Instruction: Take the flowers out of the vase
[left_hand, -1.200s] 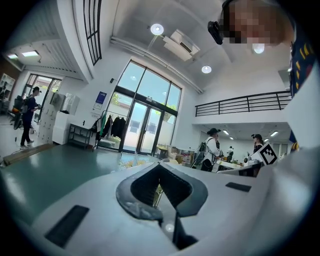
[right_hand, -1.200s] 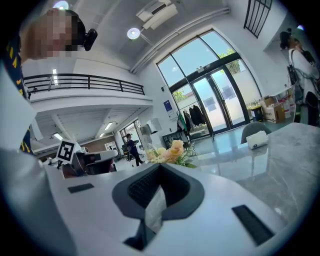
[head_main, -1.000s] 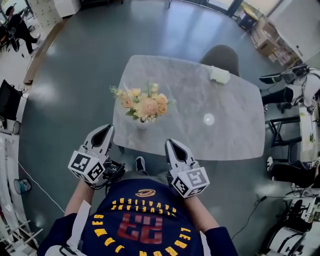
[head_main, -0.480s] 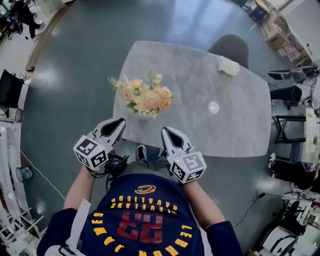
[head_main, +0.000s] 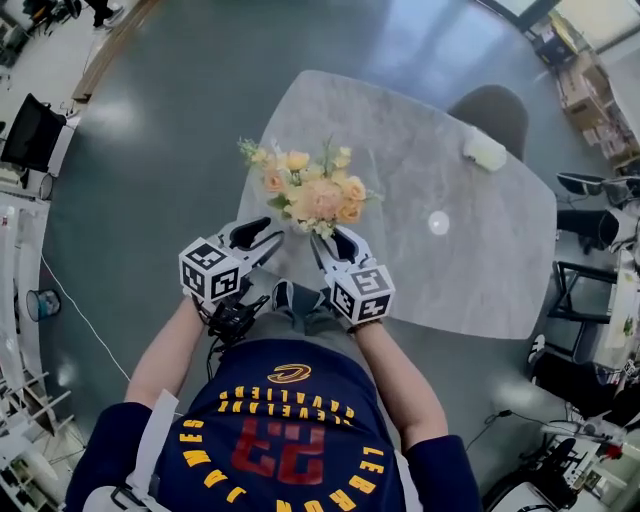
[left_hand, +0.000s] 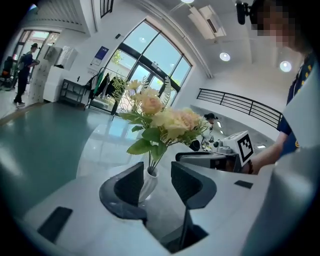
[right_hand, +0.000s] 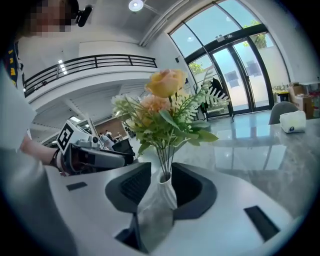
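A bunch of peach and yellow flowers (head_main: 312, 192) stands in a small white vase (left_hand: 148, 184) near the front edge of the marble table (head_main: 450, 280). In the head view the blooms hide the vase. My left gripper (head_main: 262, 240) reaches in from the front left and my right gripper (head_main: 335, 246) from the front right, both just short of the bouquet. The jaws of both are opening. In each gripper view the vase (right_hand: 168, 194) shows in the gap between the jaws, with the pads apart from it. Left gripper (left_hand: 157, 182) and right gripper (right_hand: 161, 186) hold nothing.
A grey chair (head_main: 497, 112) stands at the table's far side. A white box (head_main: 485, 152) and a small round white thing (head_main: 438, 222) lie on the far right of the tabletop. Black racks and equipment (head_main: 600, 220) crowd the right of the room.
Both grippers have moved forward from beside my body to the table edge by the flowers. Their jaws were shut and now stand apart.
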